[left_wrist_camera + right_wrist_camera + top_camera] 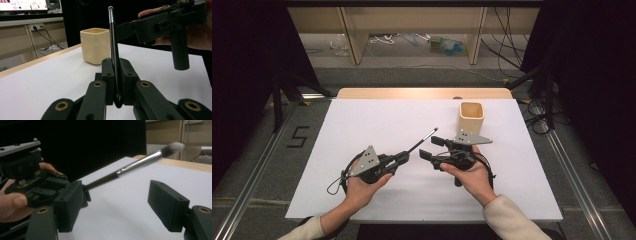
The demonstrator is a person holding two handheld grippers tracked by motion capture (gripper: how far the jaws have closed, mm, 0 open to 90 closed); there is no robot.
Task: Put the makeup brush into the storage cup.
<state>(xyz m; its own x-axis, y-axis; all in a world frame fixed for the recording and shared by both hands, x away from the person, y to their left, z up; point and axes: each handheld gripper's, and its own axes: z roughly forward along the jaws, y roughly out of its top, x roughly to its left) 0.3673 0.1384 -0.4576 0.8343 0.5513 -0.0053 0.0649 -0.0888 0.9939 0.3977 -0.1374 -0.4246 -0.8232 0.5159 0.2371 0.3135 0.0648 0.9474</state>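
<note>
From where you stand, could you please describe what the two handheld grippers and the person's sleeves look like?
Both the left gripper and the right gripper are matte black, each topped by a grey three-cornered plate with small dots. Brass-coloured pivot pins sit in the linkages, and black cables loop from the bodies. The person wears cream long sleeves.

A wooden table (pixel 422 93) carried a white board (pixel 377 125) that covered nearly all of its top, leaving a light strip of wood bare along the far edge. Directly on the white board stood a cream square-sided cup (pixel 472 116), upright with its mouth open, near the far right corner. Around it the sheet's surface was plain and unmarked, and the sheet's near edge ran just past the person's sleeves.
</note>
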